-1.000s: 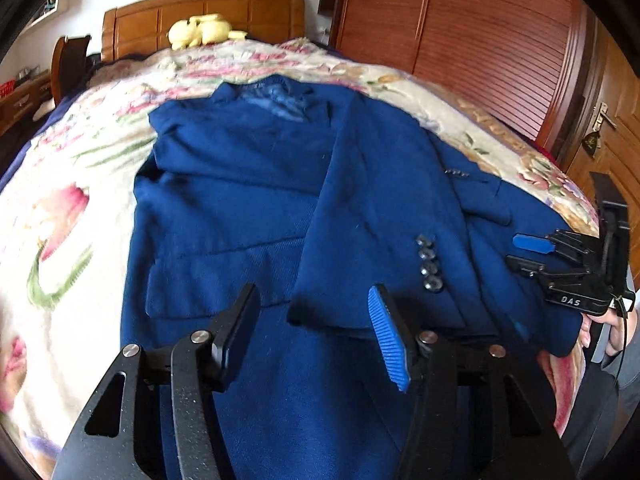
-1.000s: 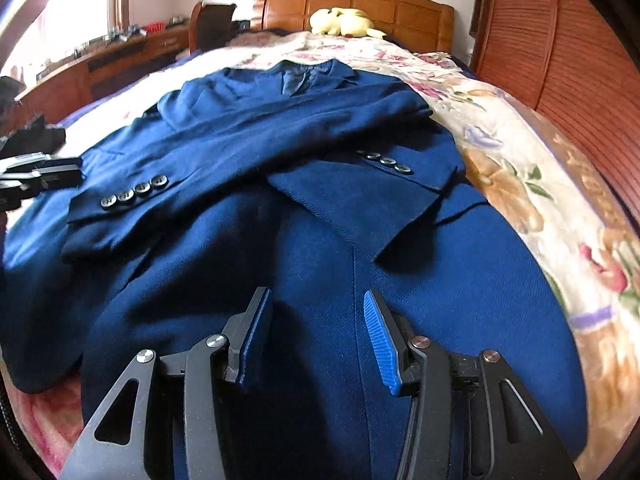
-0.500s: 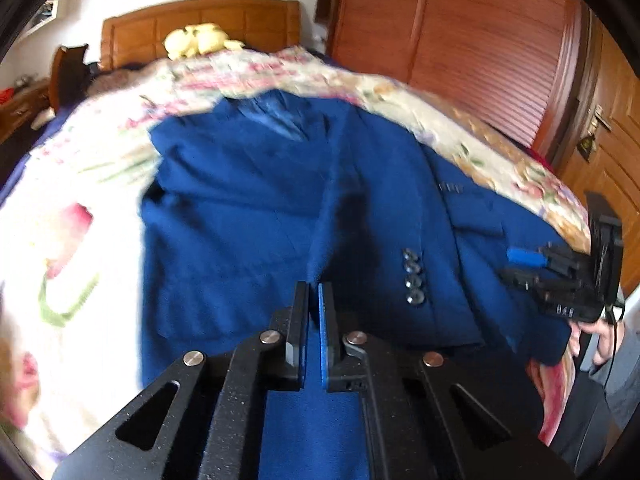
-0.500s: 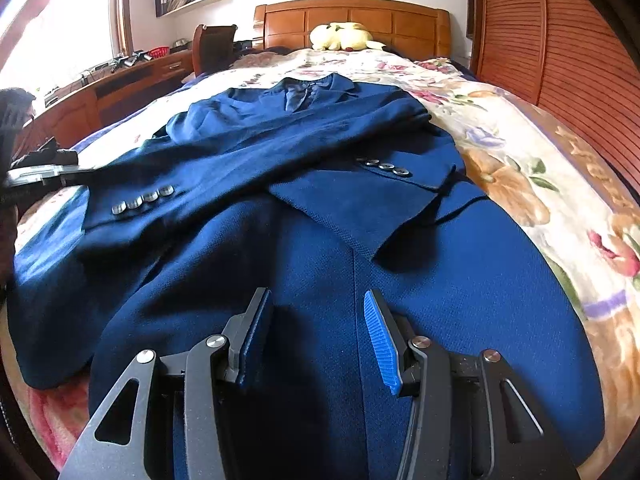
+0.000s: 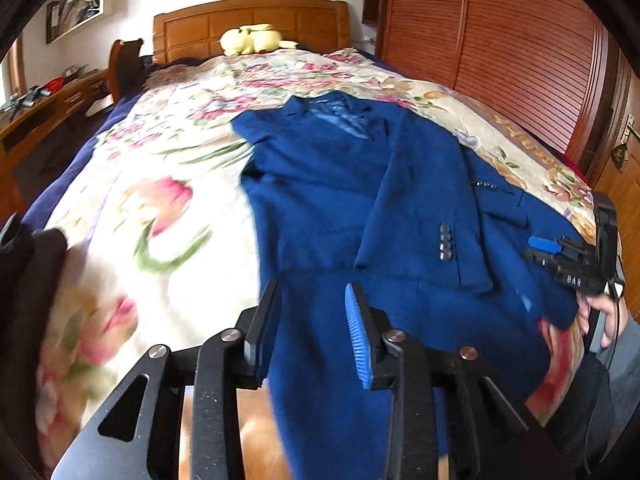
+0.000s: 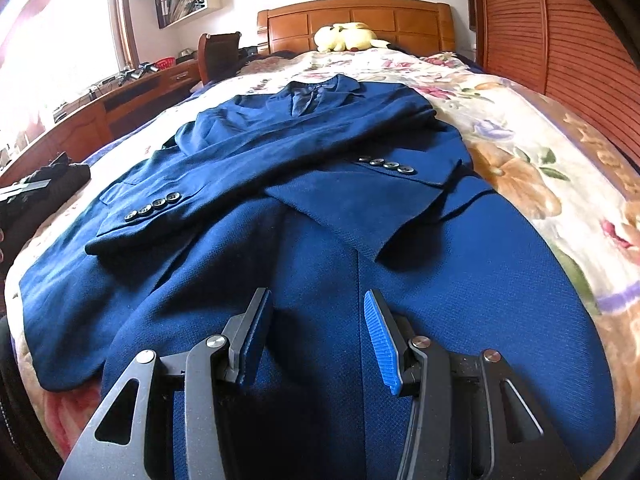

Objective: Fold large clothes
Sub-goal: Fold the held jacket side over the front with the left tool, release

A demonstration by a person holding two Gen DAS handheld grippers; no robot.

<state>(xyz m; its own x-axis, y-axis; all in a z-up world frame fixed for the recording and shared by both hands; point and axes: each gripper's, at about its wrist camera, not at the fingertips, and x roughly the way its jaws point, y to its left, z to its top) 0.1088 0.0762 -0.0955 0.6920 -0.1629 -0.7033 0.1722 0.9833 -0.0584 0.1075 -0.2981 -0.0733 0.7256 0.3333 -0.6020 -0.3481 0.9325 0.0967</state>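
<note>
Floral bed (image 6: 560, 168) bears blue jacket (image 6: 300, 184); left claw (image 5: 314, 330) opening.

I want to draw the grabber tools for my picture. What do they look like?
Each grabber is black metal with triangle-shaped holes and shiny round bolts. The left gripper and the right gripper both have two flat fingers, and one ribbed pad is bright blue. Seen from the side, the right one carries white letters on its black body and a thin dark cable. The person's sleeve is grey.
</note>
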